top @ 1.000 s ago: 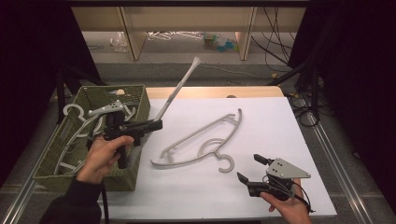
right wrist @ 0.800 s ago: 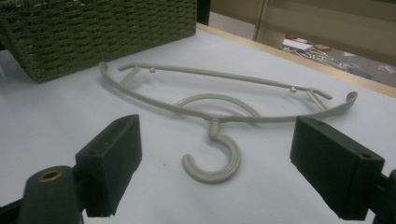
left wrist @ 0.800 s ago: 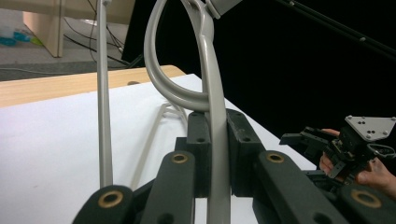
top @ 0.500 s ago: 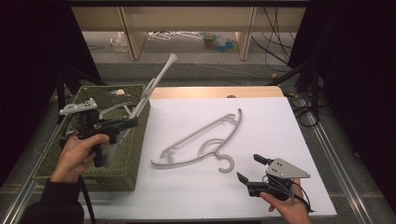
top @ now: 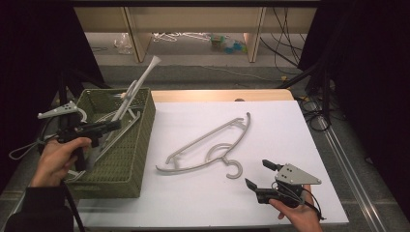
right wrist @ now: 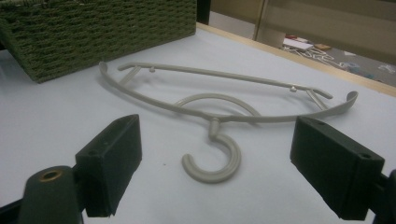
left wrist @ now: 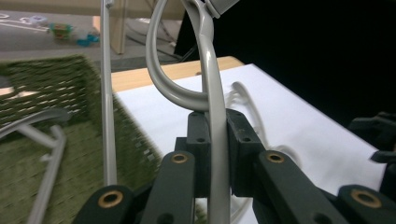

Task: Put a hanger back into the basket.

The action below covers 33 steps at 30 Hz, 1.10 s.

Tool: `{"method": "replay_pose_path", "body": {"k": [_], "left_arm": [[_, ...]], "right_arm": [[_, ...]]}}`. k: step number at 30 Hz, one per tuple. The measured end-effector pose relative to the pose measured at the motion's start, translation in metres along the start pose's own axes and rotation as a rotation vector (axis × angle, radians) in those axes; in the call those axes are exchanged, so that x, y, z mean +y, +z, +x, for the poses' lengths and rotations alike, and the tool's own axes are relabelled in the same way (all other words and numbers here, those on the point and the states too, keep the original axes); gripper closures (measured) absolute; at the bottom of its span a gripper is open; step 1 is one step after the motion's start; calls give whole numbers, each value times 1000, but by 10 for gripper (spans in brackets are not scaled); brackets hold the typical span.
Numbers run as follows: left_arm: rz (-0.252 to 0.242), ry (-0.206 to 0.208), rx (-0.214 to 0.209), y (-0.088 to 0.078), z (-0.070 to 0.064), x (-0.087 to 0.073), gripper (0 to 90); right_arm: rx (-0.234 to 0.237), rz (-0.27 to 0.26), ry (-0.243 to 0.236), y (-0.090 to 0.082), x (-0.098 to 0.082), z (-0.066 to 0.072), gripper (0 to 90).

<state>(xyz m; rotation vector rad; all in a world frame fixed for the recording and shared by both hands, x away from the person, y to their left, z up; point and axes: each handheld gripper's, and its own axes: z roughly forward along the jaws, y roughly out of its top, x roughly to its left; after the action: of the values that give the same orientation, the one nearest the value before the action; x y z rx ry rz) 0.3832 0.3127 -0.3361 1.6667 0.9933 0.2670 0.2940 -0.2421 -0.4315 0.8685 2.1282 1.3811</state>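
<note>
My left tongs (top: 112, 124) are clamped tight on a grey hanger (top: 138, 84), holding it over the green woven basket (top: 140, 140) at the left side of the worktop (top: 300, 140). In the left gripper view the hanger's thin bar (left wrist: 215, 140) runs straight up between the two pads, with its curved part just beyond them. From the high view the held hanger tilts up and away toward the far side, its flared end standing well above the basket's far rim. More grey hangers (top: 109, 118) lie inside the basket under it.

My right tongs (top: 263, 174) sit low at the near right with their jaws spread wide and nothing between them. Just beyond them a second hanger (top: 208, 140) lies flat on the white sheet, its hook (right wrist: 215, 161) curled toward me, midway between the two pads in the right gripper view but not touched by either.
</note>
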Motion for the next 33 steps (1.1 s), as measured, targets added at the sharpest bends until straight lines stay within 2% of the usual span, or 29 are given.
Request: {"method": "replay_pose_path", "body": {"k": [4,6,8,9,10,13,14,17,18,25,28,33], "left_arm": [[33,15,12,-4,13,-5,809],[57,28,16,-7,18,-7,809],[69,39,9,-9,21,-8,809],[74,42,4,-10,23,-9,809],[81,39,-2,-11,23,-11,809],[103,50,0,-12,26,-13,809],[108,47,2,-13,29,-14,809],[104,36,-5,-19,36,-17,809],[107,44,0,-23,37,-17,809],[122,60,13,-41,48,-24,809],[132,47,7,-45,52,-29,809],[135,54,-11,-48,54,-31,809]], "right_arm": [[-3,-9,-15,0,0,-1,177],[0,2,0,0,0,0,177],[-7,-10,-17,0,0,-1,177],[1,2,0,0,0,0,177],[-7,-8,-16,0,0,-1,177],[-1,0,-3,0,0,0,177],[-5,-7,-14,0,0,-1,177],[0,4,-2,0,0,0,177],[-8,-7,-16,0,0,-1,177],[-6,-5,-15,0,0,-1,177],[-7,-4,-13,0,-1,-1,177],[-7,1,-17,1,-1,-1,176]]}}
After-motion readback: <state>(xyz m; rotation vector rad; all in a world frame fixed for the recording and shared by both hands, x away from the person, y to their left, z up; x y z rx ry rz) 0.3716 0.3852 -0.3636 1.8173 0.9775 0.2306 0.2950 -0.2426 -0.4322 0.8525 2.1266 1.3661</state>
